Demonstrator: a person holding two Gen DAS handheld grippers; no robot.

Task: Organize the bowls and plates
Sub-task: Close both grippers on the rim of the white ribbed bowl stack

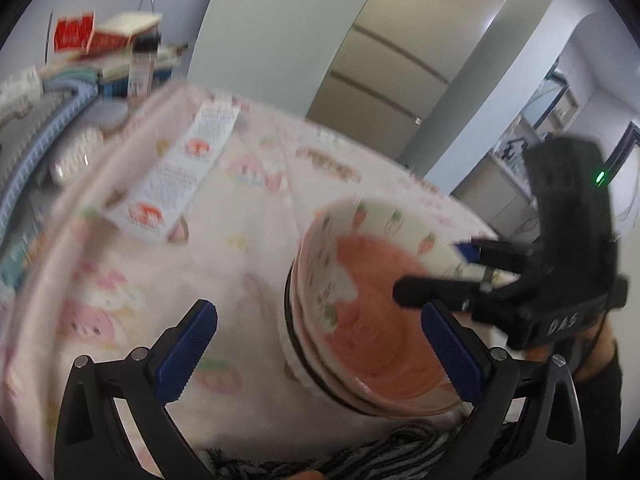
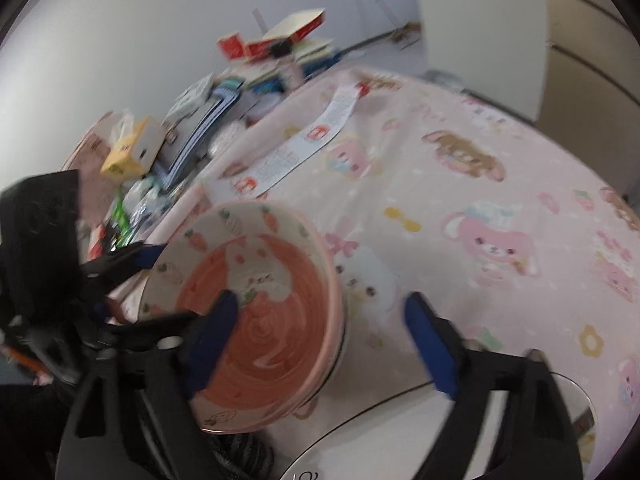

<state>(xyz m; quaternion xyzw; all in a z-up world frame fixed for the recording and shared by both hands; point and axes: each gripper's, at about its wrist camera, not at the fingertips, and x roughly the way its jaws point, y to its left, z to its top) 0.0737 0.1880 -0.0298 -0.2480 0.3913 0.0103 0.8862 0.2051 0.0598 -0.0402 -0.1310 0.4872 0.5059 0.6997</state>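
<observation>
A bench [image 2: 500,152] covered by one pink cloth [image 1: 240,240] printed with cartoon rabbits fills both views. Along its far left edge lies a heap of clutter [image 2: 192,120]: boxes, a yellow carton, a blue slatted basket and red-and-white packets, too blurred to count. One long printed paper strip [image 1: 180,176] lies on the cloth near that far edge.

Near the front edge of the bench stands one stack of bowls [image 2: 260,312]. The top bowl [image 1: 376,300] is cream inside with small carrot drawings round its wall and a swirled salmon-red bottom; it holds nothing. At least two more rims show beneath it, the lowest part white with a dark band, though the exact number is unclear. In the right wrist view a white plate [image 2: 400,432] with a dark rim line lies at the front edge, just beside the stack.

Two claws are in view. The left claw [image 1: 320,352] stands wide, its blue pads either side of the stack, touching nothing that can be made out. The right claw [image 2: 320,344] is partly open, one finger [image 2: 216,340] over the top bowl's inside and the other outside its rim; no pad visibly presses the bowl.
</observation>
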